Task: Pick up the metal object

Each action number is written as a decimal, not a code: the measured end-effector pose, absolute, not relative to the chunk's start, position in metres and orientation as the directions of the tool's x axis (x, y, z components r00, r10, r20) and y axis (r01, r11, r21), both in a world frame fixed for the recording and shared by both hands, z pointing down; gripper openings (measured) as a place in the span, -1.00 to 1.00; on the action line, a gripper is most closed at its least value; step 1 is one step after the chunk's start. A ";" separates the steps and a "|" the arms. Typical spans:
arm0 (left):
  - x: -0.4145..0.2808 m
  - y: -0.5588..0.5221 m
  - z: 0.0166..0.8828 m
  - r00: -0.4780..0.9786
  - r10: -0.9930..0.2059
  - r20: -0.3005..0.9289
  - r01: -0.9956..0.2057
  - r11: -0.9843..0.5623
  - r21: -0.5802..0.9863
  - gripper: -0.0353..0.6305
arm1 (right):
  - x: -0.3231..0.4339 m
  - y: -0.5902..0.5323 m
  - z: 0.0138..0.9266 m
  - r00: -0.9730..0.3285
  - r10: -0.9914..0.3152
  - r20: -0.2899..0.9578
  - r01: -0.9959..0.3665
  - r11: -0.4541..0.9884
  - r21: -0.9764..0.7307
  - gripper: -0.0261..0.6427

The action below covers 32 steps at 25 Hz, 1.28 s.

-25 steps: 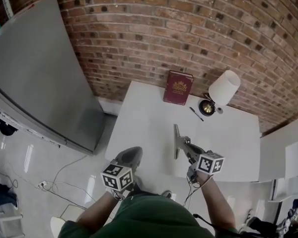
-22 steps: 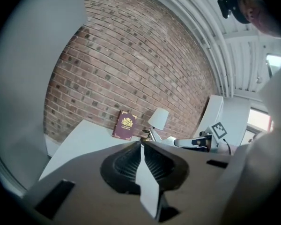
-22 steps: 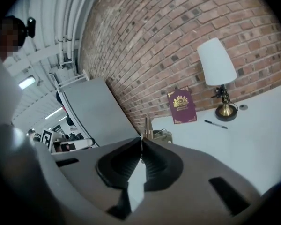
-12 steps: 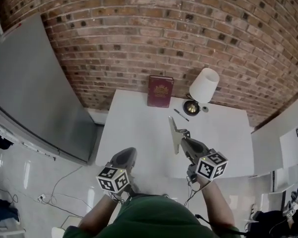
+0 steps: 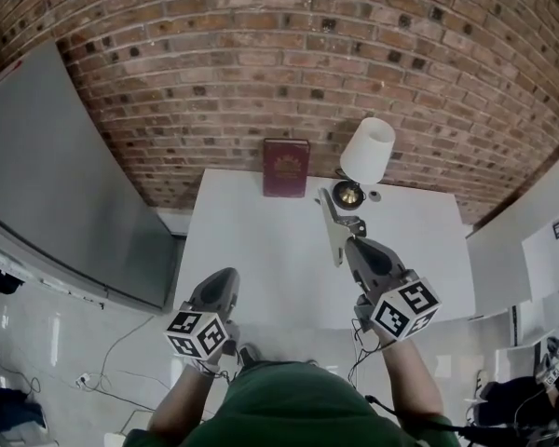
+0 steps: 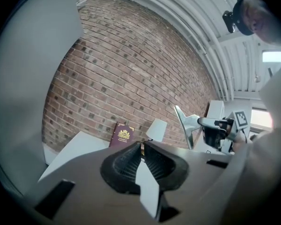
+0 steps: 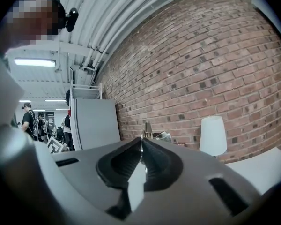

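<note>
The metal object point(image 5: 331, 223) is a flat grey plate with a bent end. It hangs in the air above the white table point(image 5: 252, 250), edge-on toward the lamp. My right gripper point(image 5: 347, 246) is shut on its near end. In the right gripper view only a thin sliver of the metal object point(image 7: 141, 146) shows between the pads of the right gripper point(image 7: 141, 144). The left gripper view shows the metal object point(image 6: 183, 123) upright at the right. My left gripper point(image 5: 225, 277) is low at the table's near left edge, shut and empty, as the left gripper point(image 6: 141, 149) also looks in its own view.
A dark red book point(image 5: 285, 168) leans against the brick wall at the table's back. A white-shaded lamp point(image 5: 367, 150) with a brass base point(image 5: 347, 194) stands to its right. A grey panel point(image 5: 65, 175) stands left of the table. Cables lie on the floor.
My right gripper has lifted the metal object and carried it toward the lamp. The left gripper has stayed low by the table's near edge.
</note>
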<state>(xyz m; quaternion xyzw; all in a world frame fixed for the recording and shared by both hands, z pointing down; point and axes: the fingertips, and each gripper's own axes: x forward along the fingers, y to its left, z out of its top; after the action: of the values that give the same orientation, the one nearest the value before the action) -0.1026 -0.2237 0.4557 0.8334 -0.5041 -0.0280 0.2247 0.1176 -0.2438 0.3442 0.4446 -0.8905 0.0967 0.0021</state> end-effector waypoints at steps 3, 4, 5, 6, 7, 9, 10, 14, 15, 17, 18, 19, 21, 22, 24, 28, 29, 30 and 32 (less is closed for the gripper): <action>-0.103 -0.222 0.461 0.490 -0.849 0.196 -0.828 -0.383 0.410 -0.83 | 0.122 -0.242 0.334 -0.588 -0.807 0.063 -0.804 0.574 -0.154 -0.89; -0.102 -0.221 0.463 0.491 -0.848 0.200 -0.827 -0.382 0.412 -0.83 | 0.123 -0.242 0.329 -0.583 -0.811 0.054 -0.808 0.571 -0.148 -0.89; -0.101 -0.221 0.463 0.493 -0.846 0.204 -0.827 -0.382 0.413 -0.83 | 0.124 -0.241 0.325 -0.579 -0.814 0.045 -0.811 0.568 -0.141 -0.89; -0.100 -0.221 0.464 0.494 -0.844 0.207 -0.826 -0.382 0.414 -0.83 | 0.125 -0.241 0.321 -0.575 -0.818 0.035 -0.814 0.566 -0.134 -0.89; -0.099 -0.221 0.464 0.496 -0.843 0.209 -0.825 -0.383 0.415 -0.83 | 0.127 -0.241 0.318 -0.571 -0.821 0.027 -0.816 0.564 -0.127 -0.89; -0.097 -0.221 0.465 0.500 -0.840 0.211 -0.824 -0.385 0.416 -0.83 | 0.129 -0.241 0.312 -0.567 -0.824 0.015 -0.819 0.562 -0.119 -0.89; -0.096 -0.221 0.465 0.500 -0.839 0.212 -0.823 -0.386 0.416 -0.83 | 0.130 -0.241 0.310 -0.567 -0.824 0.013 -0.819 0.562 -0.116 -0.89; -0.095 -0.222 0.468 0.500 -0.837 0.220 -0.825 -0.384 0.414 -0.83 | 0.135 -0.243 0.311 -0.565 -0.825 0.020 -0.822 0.560 -0.106 -0.89; -0.095 -0.222 0.469 0.500 -0.837 0.222 -0.826 -0.383 0.415 -0.83 | 0.136 -0.244 0.312 -0.563 -0.826 0.022 -0.823 0.558 -0.106 -0.89; -0.096 -0.223 0.470 0.498 -0.837 0.226 -0.827 -0.380 0.415 -0.83 | 0.137 -0.244 0.312 -0.562 -0.827 0.021 -0.823 0.557 -0.109 -0.89; -0.097 -0.223 0.470 0.497 -0.837 0.228 -0.828 -0.379 0.414 -0.83 | 0.137 -0.244 0.312 -0.563 -0.826 0.019 -0.823 0.558 -0.110 -0.89; -0.097 -0.223 0.470 0.497 -0.837 0.229 -0.828 -0.378 0.414 -0.83 | 0.137 -0.244 0.311 -0.563 -0.826 0.016 -0.822 0.558 -0.110 -0.89; -0.097 -0.223 0.472 0.497 -0.837 0.230 -0.828 -0.377 0.415 -0.83 | 0.137 -0.244 0.311 -0.564 -0.826 0.013 -0.822 0.559 -0.107 -0.89; -0.097 -0.223 0.472 0.497 -0.836 0.231 -0.828 -0.377 0.416 -0.83 | 0.137 -0.244 0.311 -0.564 -0.826 0.012 -0.822 0.559 -0.106 -0.89; -0.096 -0.223 0.472 0.499 -0.835 0.233 -0.827 -0.377 0.417 -0.83 | 0.137 -0.245 0.310 -0.563 -0.827 0.013 -0.823 0.558 -0.105 -0.89; -0.096 -0.224 0.473 0.499 -0.833 0.240 -0.827 -0.374 0.420 -0.83 | 0.137 -0.248 0.310 -0.563 -0.826 0.017 -0.822 0.558 -0.110 -0.89; -0.096 -0.224 0.473 0.498 -0.833 0.241 -0.827 -0.373 0.420 -0.83 | 0.137 -0.249 0.310 -0.565 -0.825 0.018 -0.821 0.560 -0.113 -0.89; -0.097 -0.224 0.473 0.497 -0.834 0.242 -0.828 -0.372 0.420 -0.83 | 0.137 -0.249 0.311 -0.567 -0.823 0.019 -0.819 0.562 -0.117 -0.89; -0.098 -0.224 0.474 0.494 -0.835 0.243 -0.829 -0.368 0.422 -0.83 | 0.137 -0.249 0.313 -0.570 -0.821 0.020 -0.816 0.564 -0.125 -0.89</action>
<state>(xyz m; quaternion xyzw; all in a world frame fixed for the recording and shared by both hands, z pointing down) -0.0979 -0.2240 0.4742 0.8270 -0.5029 -0.0058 0.2514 0.1367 -0.2494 0.3133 0.4632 -0.8840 0.0603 -0.0201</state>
